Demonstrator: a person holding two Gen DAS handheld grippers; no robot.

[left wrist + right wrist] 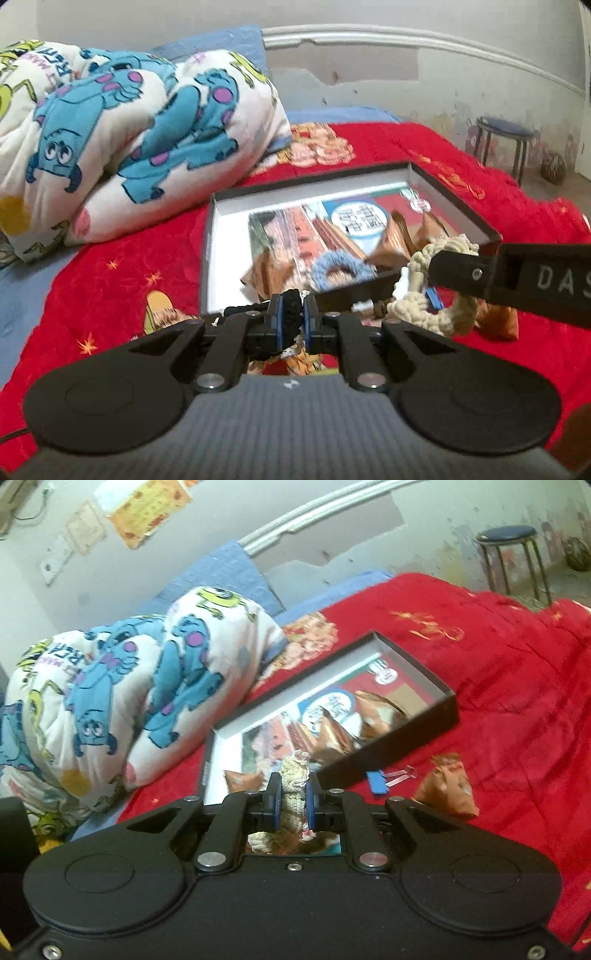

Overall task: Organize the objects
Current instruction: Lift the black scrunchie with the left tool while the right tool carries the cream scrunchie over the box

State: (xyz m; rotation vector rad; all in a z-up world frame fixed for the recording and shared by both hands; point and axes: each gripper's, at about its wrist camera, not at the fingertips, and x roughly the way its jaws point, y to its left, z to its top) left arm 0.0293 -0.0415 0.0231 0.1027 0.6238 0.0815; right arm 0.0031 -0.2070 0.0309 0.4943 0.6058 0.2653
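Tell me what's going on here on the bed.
Someone is tidying small items into a shallow black box on the red blanket. The left tool is shut on a black scrunchie, the right tool on a cream one. A blue scrunchie and snack packets are already inside; one orange packet and a blue clip lie outside.

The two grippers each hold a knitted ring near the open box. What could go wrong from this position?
1. The right gripper pinches only one side of the cream ring; the loose loop may snag on the box wall.
2. The left gripper holds a black ring beside it; the two may collide.
3. The box already holds a blue ring and snack packets, so a drop may land badly.
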